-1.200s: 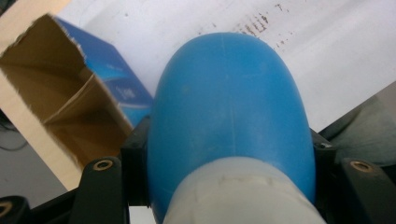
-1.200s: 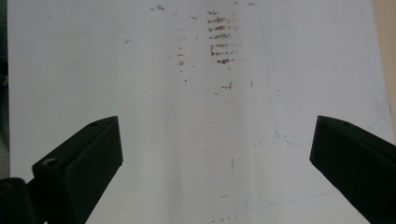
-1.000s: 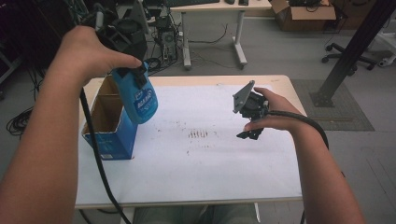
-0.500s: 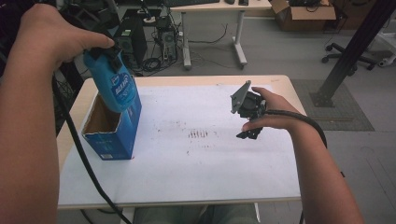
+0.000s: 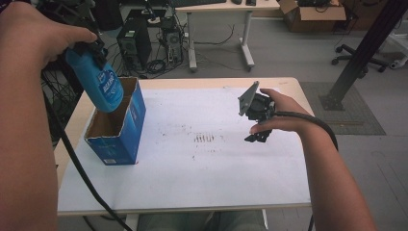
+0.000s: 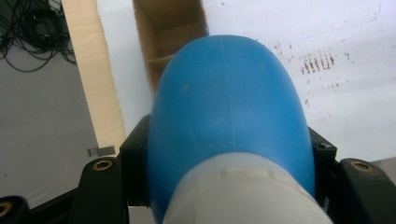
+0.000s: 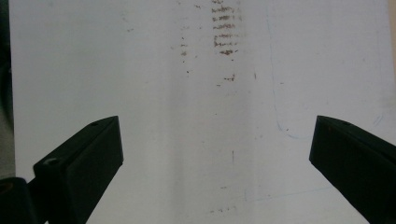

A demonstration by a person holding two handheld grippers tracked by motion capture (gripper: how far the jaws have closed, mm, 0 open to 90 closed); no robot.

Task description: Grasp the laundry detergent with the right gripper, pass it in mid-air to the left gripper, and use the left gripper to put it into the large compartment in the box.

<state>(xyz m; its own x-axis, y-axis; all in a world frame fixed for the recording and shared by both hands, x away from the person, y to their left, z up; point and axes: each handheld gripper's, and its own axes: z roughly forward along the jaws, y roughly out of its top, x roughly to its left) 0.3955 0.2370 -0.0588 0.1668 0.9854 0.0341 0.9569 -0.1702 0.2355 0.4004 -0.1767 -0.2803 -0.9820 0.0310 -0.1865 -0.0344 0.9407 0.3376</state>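
1. Blue bottle (image 5: pixel 100 85) in the high view: it hangs tilted in the air at the left side of the table, its rounded bottom end pointing down at the open top of the blue cardboard box (image 5: pixel 118 126), which stands near the left edge of the white table top (image 5: pixel 202 173). The left gripper (image 5: pixel 91 48) is clamped on the bottle near its upper end, with the person's left hand (image 5: pixel 45 36) wrapped around the gripper above it. A black cable (image 5: pixel 72 159) trails down from that hand past the front of the box. Well apart, at the right side of the table, the right hand (image 5: pixel 281 113) holds the right gripper (image 5: pixel 255 137) just above the bare white surface, jaws pointing down with nothing between them. A patch of dark smudges (image 5: pixel 206 138) marks the table between box and right gripper
2. Left gripper view: the blue bottle (image 6: pixel 229 107) sits squeezed between the two black jaws, its whitish neck end nearest the camera. Beyond its rounded bottom shows the brown inside of the box (image 6: pixel 170 32), and to the right the white table top with the smudges (image 6: pixel 317 63)
3. Right gripper view: the right gripper (image 7: pixel 215 154) has its jaws spread wide apart over the white table top, empty, and the smudges (image 7: pixel 224 32) lie ahead of them
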